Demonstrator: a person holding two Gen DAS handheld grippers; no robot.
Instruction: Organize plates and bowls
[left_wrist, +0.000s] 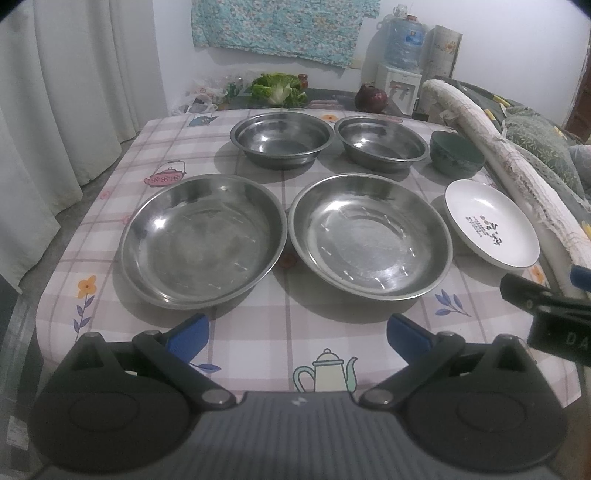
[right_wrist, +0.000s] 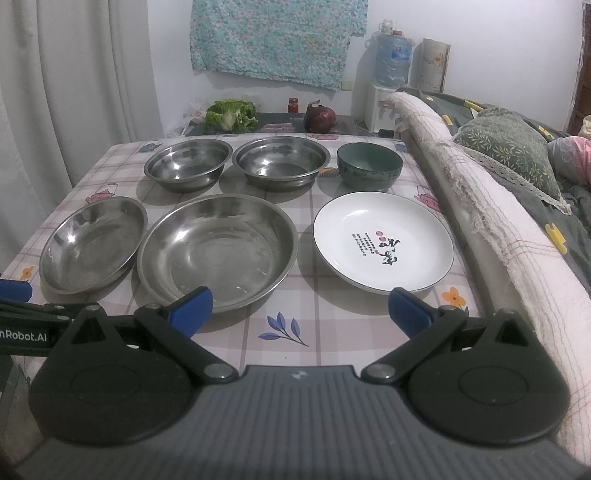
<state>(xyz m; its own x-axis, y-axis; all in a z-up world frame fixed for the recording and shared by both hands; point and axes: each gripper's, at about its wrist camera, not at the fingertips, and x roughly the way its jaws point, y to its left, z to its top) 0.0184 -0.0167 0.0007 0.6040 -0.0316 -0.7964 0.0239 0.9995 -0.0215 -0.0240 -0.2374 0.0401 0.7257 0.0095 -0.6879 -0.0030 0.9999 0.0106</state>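
Both tongs stand wide open and grip nothing: the left tongs (left_wrist: 297, 334) hover over the near edge of the worktop (left_wrist: 258, 332), in front of the gap between 2 steel plates, and the right tongs (right_wrist: 300, 308) hover at the same edge further right, their blue fingertips (right_wrist: 194, 304) spread apart. In the right wrist view the left blue tip overlaps the rim of a steel plate, though contact cannot be judged.

6 dishes lie on the checked tablecloth in 2 rows. In the near row sit the left steel plate (left_wrist: 203, 240), the middle steel plate (left_wrist: 371, 236) just beside it, and a white plate (left_wrist: 491, 225) with dark lettering at the right, close to the worktop's edge. In the far row sit 2 steel bowls, the left steel bowl (left_wrist: 282, 138) and the right steel bowl (left_wrist: 382, 142), and then a green bowl (left_wrist: 457, 153) at the right end. All 6 stand upright and apart, none stacked.

Beyond the worktop a head of lettuce (left_wrist: 279, 88) and a water dispenser (left_wrist: 400, 74) stand near the wall. A bed (right_wrist: 517, 155) with a white padded rail runs along the worktop's right side.
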